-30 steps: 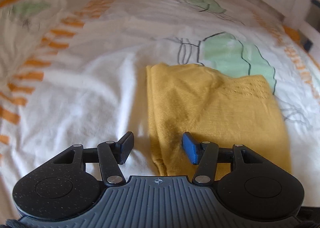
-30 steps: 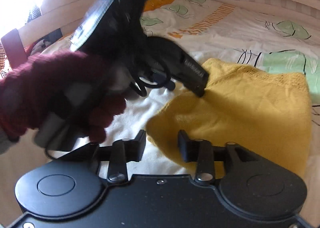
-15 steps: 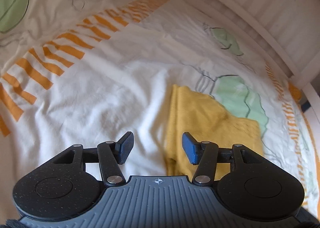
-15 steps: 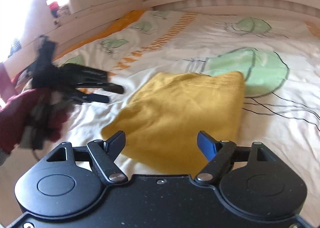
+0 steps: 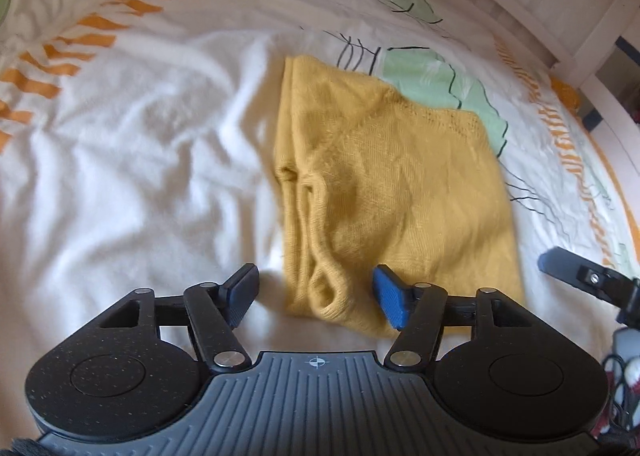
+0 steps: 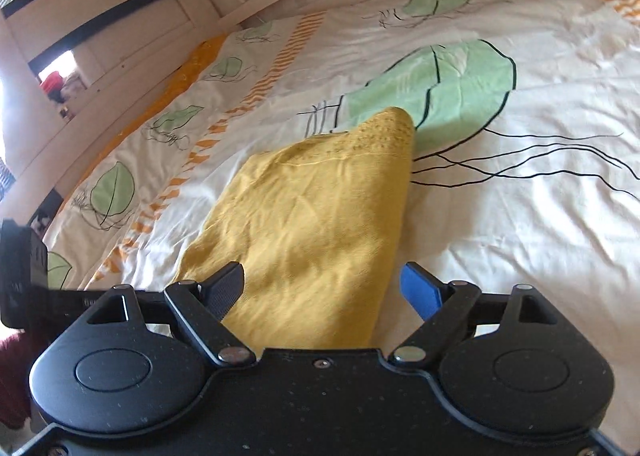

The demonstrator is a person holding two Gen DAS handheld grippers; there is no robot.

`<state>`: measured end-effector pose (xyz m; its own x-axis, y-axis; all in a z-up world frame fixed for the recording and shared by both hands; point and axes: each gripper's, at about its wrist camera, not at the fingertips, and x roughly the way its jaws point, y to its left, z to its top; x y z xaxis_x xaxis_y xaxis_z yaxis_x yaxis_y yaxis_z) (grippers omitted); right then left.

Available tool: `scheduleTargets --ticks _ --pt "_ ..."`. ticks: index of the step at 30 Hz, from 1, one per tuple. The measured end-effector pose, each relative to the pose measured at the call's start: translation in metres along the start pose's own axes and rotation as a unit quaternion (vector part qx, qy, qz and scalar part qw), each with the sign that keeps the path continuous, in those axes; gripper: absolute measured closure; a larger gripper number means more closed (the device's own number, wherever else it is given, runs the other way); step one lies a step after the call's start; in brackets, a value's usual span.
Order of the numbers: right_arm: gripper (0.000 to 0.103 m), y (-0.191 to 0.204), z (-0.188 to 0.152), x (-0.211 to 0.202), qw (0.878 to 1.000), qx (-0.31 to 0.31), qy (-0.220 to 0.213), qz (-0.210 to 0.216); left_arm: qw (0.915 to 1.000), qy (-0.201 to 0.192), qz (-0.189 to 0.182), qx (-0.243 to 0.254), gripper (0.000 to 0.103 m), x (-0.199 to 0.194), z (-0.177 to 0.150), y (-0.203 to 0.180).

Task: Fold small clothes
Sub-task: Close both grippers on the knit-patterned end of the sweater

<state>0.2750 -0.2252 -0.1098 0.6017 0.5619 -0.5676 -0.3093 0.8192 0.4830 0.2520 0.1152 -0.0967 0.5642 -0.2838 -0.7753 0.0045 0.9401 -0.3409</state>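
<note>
On the bed's white printed duvet lies a folded yellow knit garment, partly over a green leaf print. Just before the left gripper, whose jaws are spread and empty, sits the garment's near folded corner. The right gripper also has its jaws spread wide, the garment's near end lying between them, ungripped.

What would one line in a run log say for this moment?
left gripper: open, empty | right gripper: open, empty | yellow knit garment: folded, lying on printed duvet | step: fold released
</note>
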Motion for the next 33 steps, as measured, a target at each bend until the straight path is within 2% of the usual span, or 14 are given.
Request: scheduleTargets --ticks 5,12,19,23,27,28,29,30,32,33 --pt "0.011 -0.026 0.017 0.017 0.999 0.041 0.001 0.019 0.9992 0.0 -0.039 -0.012 0.036 0.016 0.014 0.0" --pt "0.01 -0.058 0.042 0.051 0.993 0.101 0.003 0.056 0.9959 -0.004 -0.081 -0.038 0.034 0.03 0.023 0.004" --pt "0.008 -0.064 0.055 0.087 0.99 0.105 0.025 0.094 0.9945 0.008 -0.103 -0.02 0.034 0.031 0.019 -0.007" --pt "0.001 -0.061 0.061 0.099 0.988 0.101 0.029 0.113 0.9929 0.022 -0.116 -0.013 0.034 0.032 0.016 -0.013" --pt "0.0 -0.058 0.066 0.108 0.988 0.085 0.036 0.12 0.991 0.025 -0.127 -0.033 0.035 0.034 0.017 -0.006" --pt "0.0 -0.058 0.066 0.108 0.988 0.085 0.035 0.125 0.9901 0.025 -0.131 -0.043 0.037 0.035 0.018 -0.002" --pt "0.0 -0.058 0.066 0.109 0.987 0.087 0.034 0.13 0.9899 0.025 -0.129 -0.053 0.048 0.034 0.018 0.001" --pt "0.0 -0.06 0.066 0.108 0.986 0.09 0.033 0.134 0.9902 0.025 -0.123 -0.061 0.064 0.034 0.018 0.004" --pt "0.0 -0.064 0.064 0.105 0.985 0.097 0.029 0.143 0.9894 0.029 -0.121 -0.075 0.08 0.036 0.018 0.01" --pt "0.0 -0.065 0.063 0.104 0.984 0.099 0.027 0.147 0.987 0.033 -0.131 -0.087 0.083 0.038 0.018 0.013"
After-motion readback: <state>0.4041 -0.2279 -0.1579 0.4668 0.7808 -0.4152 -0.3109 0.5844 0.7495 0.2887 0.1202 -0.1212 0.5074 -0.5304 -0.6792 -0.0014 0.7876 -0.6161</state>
